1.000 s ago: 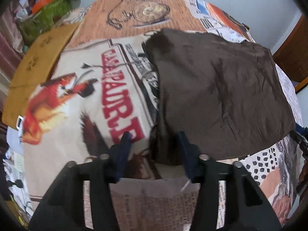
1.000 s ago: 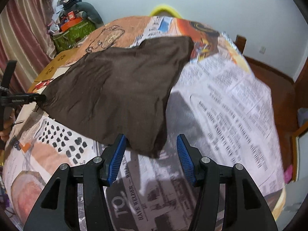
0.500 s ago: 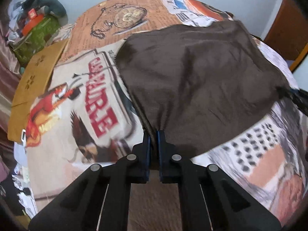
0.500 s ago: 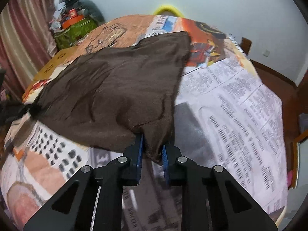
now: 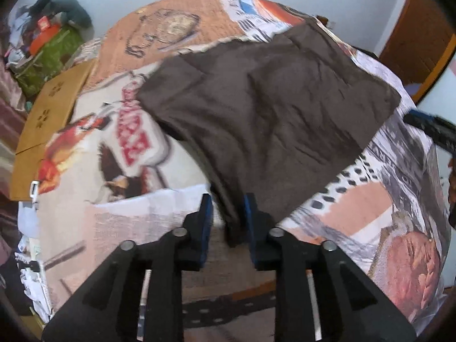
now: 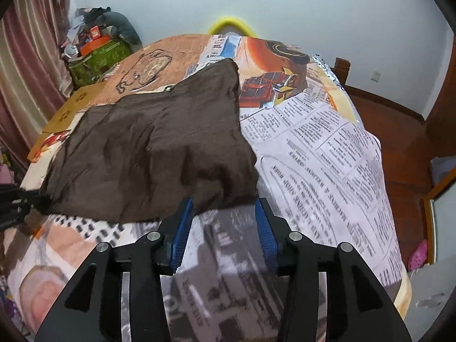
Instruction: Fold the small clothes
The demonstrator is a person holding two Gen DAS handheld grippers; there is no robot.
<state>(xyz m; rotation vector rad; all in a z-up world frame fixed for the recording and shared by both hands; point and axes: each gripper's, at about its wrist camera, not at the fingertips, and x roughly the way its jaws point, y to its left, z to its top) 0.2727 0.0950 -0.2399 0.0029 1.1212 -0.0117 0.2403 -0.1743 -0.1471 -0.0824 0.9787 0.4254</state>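
Plain dark brown cloth (image 5: 268, 114) is lying on newsprint-patterned bedsheet (image 6: 327, 148); blue pads (image 6: 182, 228) are showing on black grippers.

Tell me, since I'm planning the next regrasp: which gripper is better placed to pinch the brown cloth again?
Probably left. The left gripper has just been opening, yet a corner of the brown cloth hangs between its pads. The right gripper, also just opening, has only the cloth's edge at its fingertips.

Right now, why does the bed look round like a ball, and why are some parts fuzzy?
Both wrist views use fisheye lenses, so the bedspread bulges and the corners go black. The left wrist view is smeared by motion: the red lettering is unreadable. The right wrist view is sharper, with the brown cloth crisp and only the near print blurred.
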